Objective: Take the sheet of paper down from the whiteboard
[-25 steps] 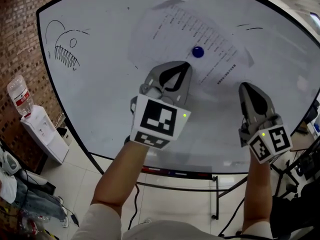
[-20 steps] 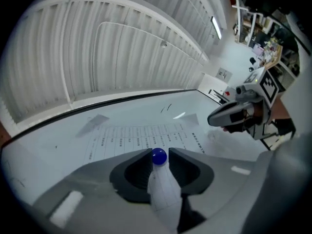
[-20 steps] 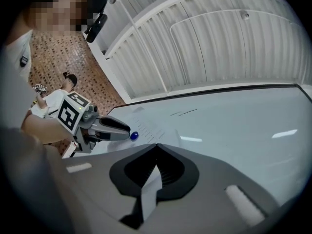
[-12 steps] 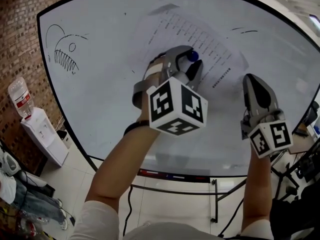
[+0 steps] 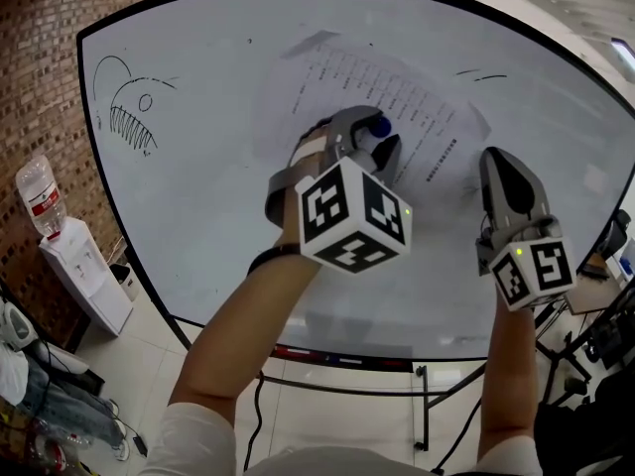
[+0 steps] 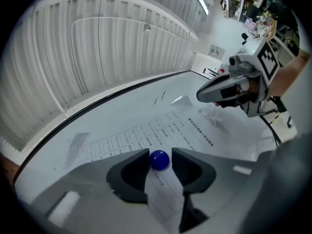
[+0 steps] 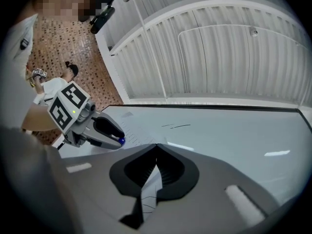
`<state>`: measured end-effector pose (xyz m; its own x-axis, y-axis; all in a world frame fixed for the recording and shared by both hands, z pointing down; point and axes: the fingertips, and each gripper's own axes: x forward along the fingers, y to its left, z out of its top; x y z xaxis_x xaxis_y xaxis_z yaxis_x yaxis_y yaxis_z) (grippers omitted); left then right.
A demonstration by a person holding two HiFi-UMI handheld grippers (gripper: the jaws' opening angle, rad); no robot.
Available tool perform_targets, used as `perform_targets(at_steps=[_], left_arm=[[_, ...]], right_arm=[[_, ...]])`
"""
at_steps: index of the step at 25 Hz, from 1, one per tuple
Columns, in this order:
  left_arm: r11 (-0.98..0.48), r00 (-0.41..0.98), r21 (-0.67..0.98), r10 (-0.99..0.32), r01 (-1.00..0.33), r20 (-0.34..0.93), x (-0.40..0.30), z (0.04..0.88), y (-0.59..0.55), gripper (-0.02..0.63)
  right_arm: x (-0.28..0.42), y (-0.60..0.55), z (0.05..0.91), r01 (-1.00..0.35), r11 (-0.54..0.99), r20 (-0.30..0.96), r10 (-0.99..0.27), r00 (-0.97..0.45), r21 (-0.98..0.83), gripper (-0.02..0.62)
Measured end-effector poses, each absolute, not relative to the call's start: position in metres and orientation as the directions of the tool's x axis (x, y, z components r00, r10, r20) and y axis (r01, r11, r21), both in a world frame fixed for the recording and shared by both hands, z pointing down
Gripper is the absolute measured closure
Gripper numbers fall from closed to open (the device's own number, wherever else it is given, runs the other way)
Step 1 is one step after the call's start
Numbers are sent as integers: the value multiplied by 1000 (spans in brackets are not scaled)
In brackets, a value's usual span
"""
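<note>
A printed sheet of paper [image 5: 407, 92] hangs on the whiteboard [image 5: 198, 206] under a round blue magnet [image 5: 380, 126]. My left gripper [image 5: 372, 133] is open, its jaws standing on either side of the magnet [image 6: 159, 160]. In the left gripper view one jaw tip seems to touch the magnet and a small gap shows at the other. My right gripper [image 5: 493, 159] is at the sheet's lower right edge. It is shut, and a strip of the paper [image 7: 148, 189] runs between its jaws [image 7: 156, 147].
A fish sketch [image 5: 129, 102] is drawn at the board's upper left. A water dispenser [image 5: 84, 271] with a bottle stands left of the board on the tiled floor. The board's metal stand [image 5: 427, 405] is below. A person [image 7: 48, 89] stands far off in the right gripper view.
My left gripper rose to the magnet, rolled, and opened its jaws around it. My right gripper moved up a little and stayed shut on the paper's edge.
</note>
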<state>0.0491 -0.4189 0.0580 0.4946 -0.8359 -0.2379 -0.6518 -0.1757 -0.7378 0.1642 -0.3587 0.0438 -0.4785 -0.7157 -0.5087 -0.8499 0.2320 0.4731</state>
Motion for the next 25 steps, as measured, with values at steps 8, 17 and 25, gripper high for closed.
perform_targets(at_steps=[8,17,25], left_arm=[[-194,501,-733,-836,-652,-225,45,59,-423,469],[-178,508,-750,-829,-636,-234,45,61,-425,469],[-209,542,-734,-803,-646,-249,46,62,-423,471]], right_arm=[[170,-367,25,-838,98,-529,-735,-425,537,466],[148,-388,5,-769,9,-501,-753,-426,639,463],[156,-395,16,-807,25,-503,-770,-392,590,588]])
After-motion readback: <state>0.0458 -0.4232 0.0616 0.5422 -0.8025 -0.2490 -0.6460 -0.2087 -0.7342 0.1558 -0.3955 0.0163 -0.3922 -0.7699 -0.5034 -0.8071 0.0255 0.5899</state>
